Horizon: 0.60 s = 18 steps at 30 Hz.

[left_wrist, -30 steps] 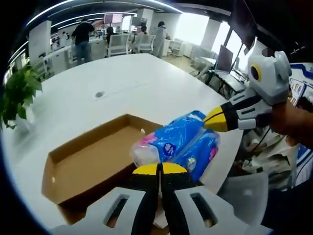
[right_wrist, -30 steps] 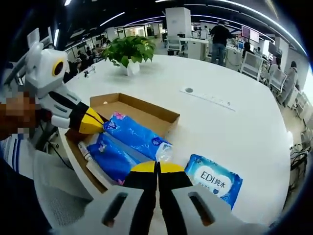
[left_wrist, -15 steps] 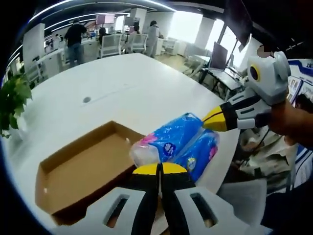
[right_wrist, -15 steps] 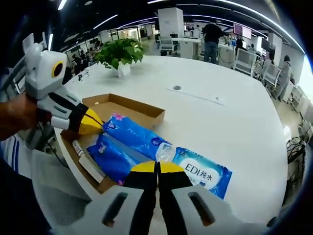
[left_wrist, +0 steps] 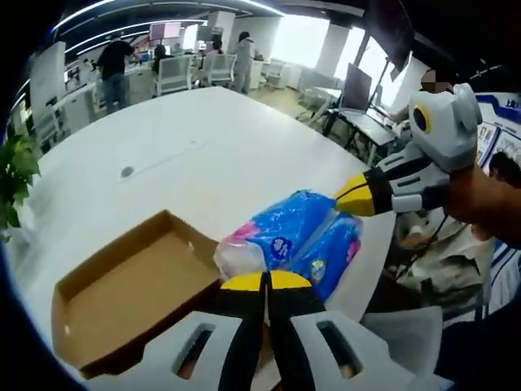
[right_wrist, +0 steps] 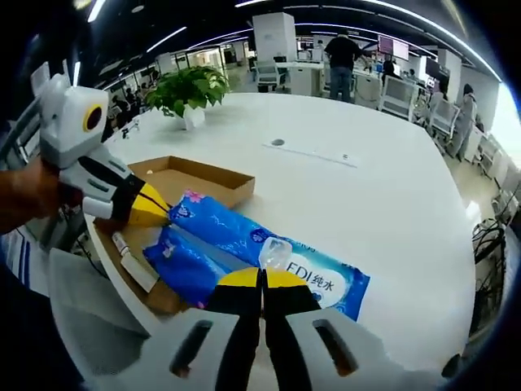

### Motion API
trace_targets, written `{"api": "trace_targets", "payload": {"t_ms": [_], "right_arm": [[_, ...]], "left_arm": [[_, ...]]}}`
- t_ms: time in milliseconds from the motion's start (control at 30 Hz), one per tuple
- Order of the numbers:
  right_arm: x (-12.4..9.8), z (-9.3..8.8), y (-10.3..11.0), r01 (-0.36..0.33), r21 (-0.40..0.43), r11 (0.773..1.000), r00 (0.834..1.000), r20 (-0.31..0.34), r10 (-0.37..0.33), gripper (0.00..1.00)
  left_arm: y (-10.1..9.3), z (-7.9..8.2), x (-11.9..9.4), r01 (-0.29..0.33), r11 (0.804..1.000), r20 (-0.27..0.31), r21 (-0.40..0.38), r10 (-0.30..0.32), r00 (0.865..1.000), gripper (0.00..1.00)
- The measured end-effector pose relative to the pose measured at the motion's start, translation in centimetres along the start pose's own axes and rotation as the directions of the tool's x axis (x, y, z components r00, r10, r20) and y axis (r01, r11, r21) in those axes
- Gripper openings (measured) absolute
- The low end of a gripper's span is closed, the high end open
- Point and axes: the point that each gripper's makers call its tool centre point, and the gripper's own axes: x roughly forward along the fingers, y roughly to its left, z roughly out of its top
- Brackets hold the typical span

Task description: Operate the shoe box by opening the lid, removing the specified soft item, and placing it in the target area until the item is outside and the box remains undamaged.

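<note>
A blue soft tissue pack (left_wrist: 285, 236) hangs over the open brown shoe box (left_wrist: 114, 293), held at both ends. My left gripper (left_wrist: 264, 281) is shut on its clear plastic end. My right gripper (left_wrist: 352, 198) enters from the right, shut on the far end. In the right gripper view the same pack (right_wrist: 224, 228) stretches from my right gripper (right_wrist: 262, 278) to my left gripper (right_wrist: 151, 210), above the box (right_wrist: 183, 175). A second blue pack (right_wrist: 183, 265) lies in the box beneath it.
A blue wet-wipes pack (right_wrist: 326, 281) lies on the white round table (right_wrist: 366, 195) just right of the box. A white tube (right_wrist: 134, 262) lies in the box. A potted plant (right_wrist: 189, 84) stands at the table's far side. The table edge and a person's hand are close by.
Both grippers, still shut on the pack, have shifted away from the box. The box now sits lower left in the left gripper view, and the wipes pack lies closer under the held pack.
</note>
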Motion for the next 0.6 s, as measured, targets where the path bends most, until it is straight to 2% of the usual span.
{"api": "trace_targets", "payload": {"t_ms": [600], "right_arm": [[-1.0, -1.4, -3.9, 0.036, 0.035, 0.999, 0.999, -0.002, -0.036, 0.0]], "left_arm": [[-2.3, 1.2, 3.4, 0.039, 0.999, -0.023, 0.02, -0.039, 0.999, 0.0]]}}
